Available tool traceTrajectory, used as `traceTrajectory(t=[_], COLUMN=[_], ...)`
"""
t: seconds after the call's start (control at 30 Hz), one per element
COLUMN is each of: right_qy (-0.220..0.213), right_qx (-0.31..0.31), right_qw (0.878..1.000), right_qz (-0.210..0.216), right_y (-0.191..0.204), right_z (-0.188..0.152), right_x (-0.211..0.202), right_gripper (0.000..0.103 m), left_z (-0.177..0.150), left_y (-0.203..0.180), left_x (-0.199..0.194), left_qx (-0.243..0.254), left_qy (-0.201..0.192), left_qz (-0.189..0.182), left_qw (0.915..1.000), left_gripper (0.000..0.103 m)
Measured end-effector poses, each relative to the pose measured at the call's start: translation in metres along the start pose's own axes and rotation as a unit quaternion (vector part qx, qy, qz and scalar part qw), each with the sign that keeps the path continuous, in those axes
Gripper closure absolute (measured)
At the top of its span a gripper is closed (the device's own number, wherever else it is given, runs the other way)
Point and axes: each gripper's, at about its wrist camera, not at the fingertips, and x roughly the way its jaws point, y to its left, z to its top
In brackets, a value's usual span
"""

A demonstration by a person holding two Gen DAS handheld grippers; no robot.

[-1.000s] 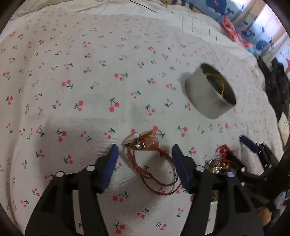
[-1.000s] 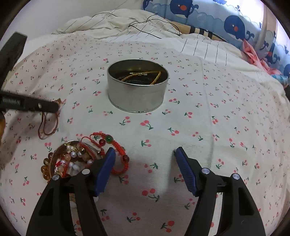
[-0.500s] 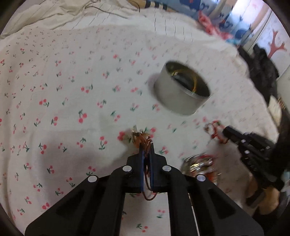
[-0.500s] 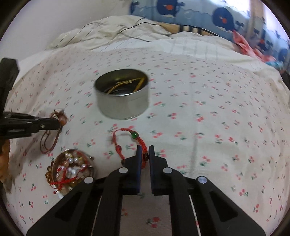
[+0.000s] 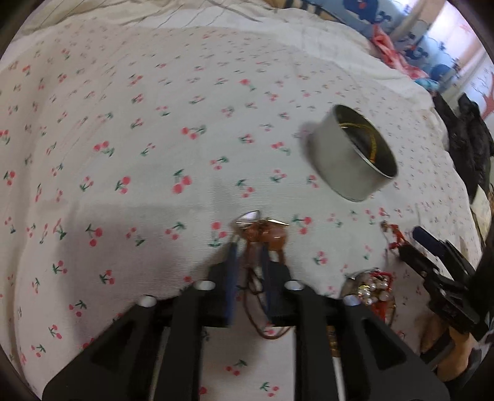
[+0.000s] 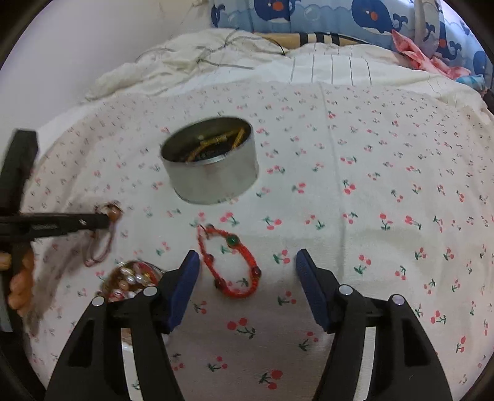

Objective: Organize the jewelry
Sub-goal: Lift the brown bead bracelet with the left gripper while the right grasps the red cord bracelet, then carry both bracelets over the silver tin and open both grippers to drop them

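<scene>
A round silver tin [image 6: 211,163] with gold chains inside stands on the cherry-print bedspread; it also shows in the left wrist view [image 5: 355,157]. My left gripper [image 5: 248,250] is shut on a brown cord necklace [image 5: 265,236] with an amber pendant, whose cord loop hangs below the fingers. In the right wrist view the necklace [image 6: 106,229] dangles from the left gripper [image 6: 106,219]. My right gripper [image 6: 245,262] is open, with a red beaded bracelet [image 6: 230,262] lying on the bedspread between its fingers.
A small dish [image 6: 131,279] heaped with pearl and amber beads sits at the lower left; it also shows in the left wrist view [image 5: 372,288]. A rumpled quilt [image 6: 216,58] and whale-print pillows [image 6: 355,15] lie at the far end.
My right gripper has opened and let the red bracelet down onto the bedspread. My left gripper, still shut on the brown necklace, has shifted, with the tin now farther to its right.
</scene>
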Motion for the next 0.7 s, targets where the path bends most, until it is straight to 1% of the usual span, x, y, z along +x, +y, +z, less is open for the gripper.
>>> traceTrajectory(t=[0.03,0.07,0.13,0.17,0.2,0.23,0.27,0.3,0.33,0.37,0.43,0.53,0.6,0.63,0.7], right_qy=[0.011,0.02,0.027,0.028,0.029,0.029,0.028,0.025,0.021,0.016,0.001,-0.019,-0.031,-0.032,-0.037], right_qx=[-0.007,-0.013,-0.031,-0.041,-0.045,-0.052,-0.054,-0.054,-0.052,-0.051,-0.046,-0.041,-0.038,-0.038,-0.038], right_qw=[1.0,1.0,0.999,0.999,0.998,0.998,0.998,0.998,0.998,0.998,0.999,0.999,0.999,0.999,0.998], right_qz=[-0.003,-0.006,-0.02,-0.02,-0.02,-0.023,-0.023,-0.022,-0.022,-0.022,-0.022,-0.02,-0.019,-0.017,-0.016], right_y=[0.003,0.004,0.009,0.012,0.013,0.015,0.015,0.015,0.014,0.014,0.011,0.01,0.01,0.01,0.01], right_z=[-0.002,-0.003,-0.005,-0.006,-0.006,-0.006,-0.006,-0.006,-0.006,-0.006,-0.004,0.0,0.001,0.003,0.004], right_x=[0.004,0.008,0.012,0.012,0.011,0.01,0.009,0.007,0.005,0.003,-0.003,-0.013,-0.018,-0.019,-0.02], right_gripper=[0.04,0.04,0.042,0.056,0.075,0.081,0.088,0.088,0.088,0.088,0.088,0.088,0.088,0.088,0.088], left_z=[-0.001,-0.001,-0.004,-0.005,-0.007,-0.01,-0.011,-0.012,-0.012,-0.012,-0.011,-0.011,-0.01,-0.012,-0.012], left_y=[0.002,0.001,-0.004,-0.012,-0.018,-0.027,-0.033,-0.039,-0.042,-0.045,-0.05,-0.052,-0.054,-0.056,-0.059], left_x=[0.002,0.004,0.007,0.01,0.012,0.012,0.012,0.011,0.009,0.005,0.0,-0.016,-0.026,-0.029,-0.034], left_qx=[-0.005,-0.008,0.002,0.022,0.038,0.06,0.076,0.09,0.094,0.103,0.116,0.123,0.131,0.136,0.143], left_qy=[0.001,0.001,0.003,0.005,0.003,-0.002,-0.004,-0.003,-0.003,-0.009,-0.025,-0.061,-0.092,-0.103,-0.118], left_qz=[0.001,-0.006,-0.002,0.009,0.023,0.038,0.038,0.03,0.019,0.008,0.016,0.011,0.024,0.037,0.056], left_qw=[1.0,0.9999,1.0,0.9997,0.999,0.9975,0.9963,0.9955,0.9953,0.9946,0.9928,0.9905,0.9869,0.9846,0.981], left_gripper=[0.05,0.047,0.036,0.033,0.032,0.041,0.053,0.08,0.098,0.099,0.099,0.099,0.099,0.099,0.099])
